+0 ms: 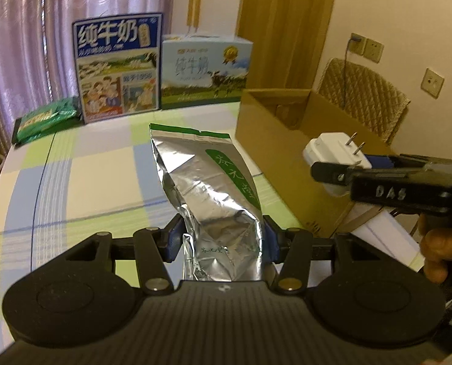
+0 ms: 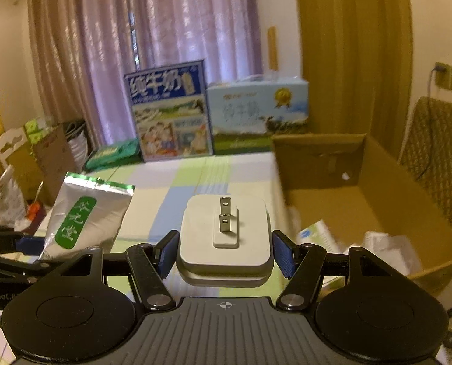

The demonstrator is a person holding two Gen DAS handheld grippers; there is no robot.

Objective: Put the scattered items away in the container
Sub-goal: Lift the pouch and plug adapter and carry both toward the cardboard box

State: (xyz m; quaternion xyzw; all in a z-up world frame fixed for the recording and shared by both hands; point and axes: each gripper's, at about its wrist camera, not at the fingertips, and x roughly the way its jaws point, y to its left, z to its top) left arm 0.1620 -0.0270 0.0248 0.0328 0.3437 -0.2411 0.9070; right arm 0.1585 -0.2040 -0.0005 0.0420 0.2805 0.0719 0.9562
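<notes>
A silver foil pouch [image 1: 216,194] with a green label is being pinched at its lower end between the blue pads of the left gripper [image 1: 222,240], which is holding it off the checked worktop [image 1: 104,176] with its green-edged top pointing away from the camera. The pouch is hanging just left of the open cardboard box [image 1: 274,127], which is the landmark for everything here.

The right gripper [image 2: 225,252] is clamping a white plug adapter [image 2: 224,237] by its two sides, with the two metal prongs [image 2: 226,216] facing up toward the camera. In the left wrist view this adapter [image 1: 326,149] is sitting in front of the box's near wall, level with its rim, and a person's fingers [image 1: 439,249] are wrapping the gripper handle below it.

The box is standing at the right edge of the worktop, its top open. Inside it, on the floor of the box, white papers and a pale printed packet [image 2: 317,234] are lying loosely.

Behind and to the left of the box, two milk cartons are standing against a lilac curtain [image 2: 180,30]: a light blue carton [image 1: 204,70] nearest the box and a dark blue carton [image 1: 117,67] further left. Left of those, a green packet [image 1: 47,118] is lying flat at the worktop's far corner. Behind the box, a woven chair back [image 1: 362,97] is showing under wall sockets [image 1: 366,47].
</notes>
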